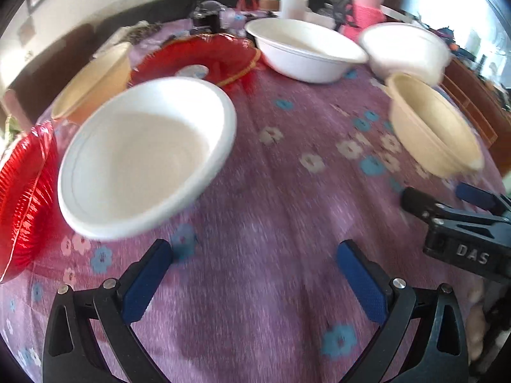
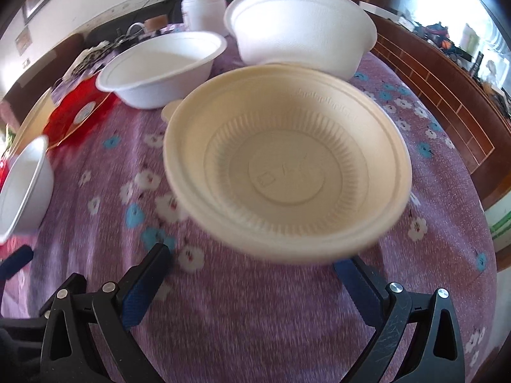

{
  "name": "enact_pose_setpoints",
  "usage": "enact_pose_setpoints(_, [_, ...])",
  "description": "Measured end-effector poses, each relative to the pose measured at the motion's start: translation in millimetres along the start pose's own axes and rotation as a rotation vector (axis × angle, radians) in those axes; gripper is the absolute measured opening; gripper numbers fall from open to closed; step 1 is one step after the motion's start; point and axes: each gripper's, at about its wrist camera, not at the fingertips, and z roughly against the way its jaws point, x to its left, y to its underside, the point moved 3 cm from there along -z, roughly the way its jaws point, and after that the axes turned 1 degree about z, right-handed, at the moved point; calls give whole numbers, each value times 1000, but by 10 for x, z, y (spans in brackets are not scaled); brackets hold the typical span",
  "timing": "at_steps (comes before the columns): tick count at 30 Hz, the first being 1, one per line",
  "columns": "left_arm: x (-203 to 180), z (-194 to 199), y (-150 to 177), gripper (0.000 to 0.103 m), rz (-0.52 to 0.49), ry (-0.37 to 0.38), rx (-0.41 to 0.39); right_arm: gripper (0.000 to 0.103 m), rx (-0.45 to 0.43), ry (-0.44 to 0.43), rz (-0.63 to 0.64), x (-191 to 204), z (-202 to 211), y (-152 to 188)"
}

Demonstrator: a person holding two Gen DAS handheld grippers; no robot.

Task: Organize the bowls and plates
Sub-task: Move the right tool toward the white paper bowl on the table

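Note:
My left gripper [image 1: 255,255] is open and empty above the purple flowered tablecloth [image 1: 271,191]. A white bowl [image 1: 147,156] sits just ahead to its left. Red plates lie at the left edge [image 1: 22,198] and further back [image 1: 198,57]. A beige bowl [image 1: 95,79] is back left. Two white bowls [image 1: 306,51] [image 1: 405,51] stand at the back. My right gripper [image 2: 255,258] is open, right in front of a beige bowl [image 2: 287,166], whose near rim sits between the fingertips; the same bowl shows in the left wrist view [image 1: 434,124].
Jars, a white container [image 1: 292,1] and a pink bottle [image 1: 367,6] crowd the table's far edge. A wooden chair back [image 2: 447,95] stands along the right side. The right gripper [image 1: 463,220] shows in the left wrist view, near the right edge.

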Motion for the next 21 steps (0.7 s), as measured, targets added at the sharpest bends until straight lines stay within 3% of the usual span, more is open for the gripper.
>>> enact_pose_setpoints(3, [50, 201, 173, 103, -10, 105, 3, 102, 34, -16, 12, -23, 85, 127])
enact_pose_setpoints(6, [217, 543, 330, 103, -17, 188, -52, 102, 44, -55, -1, -67, 256, 287])
enact_pose_setpoints(10, [662, 964, 247, 103, 34, 175, -185, 102, -47, -90, 42, 13, 648, 346])
enact_pose_setpoints(13, [1019, 1132, -34, 103, 87, 149, -245, 102, -156, -150, 71, 229, 961, 216])
enact_pose_setpoints(16, [1238, 1106, -369, 103, 122, 145, -239, 102, -191, -219, 83, 535, 1025, -27])
enact_pose_setpoints(19, [1365, 924, -614, 103, 162, 172, -168, 96, -210, -278, 110, 871, 967, -260])
enact_pose_setpoints(21, [1449, 754, -766, 93, 190, 206, -120, 93, -198, -326, 114, 1058, 856, -397])
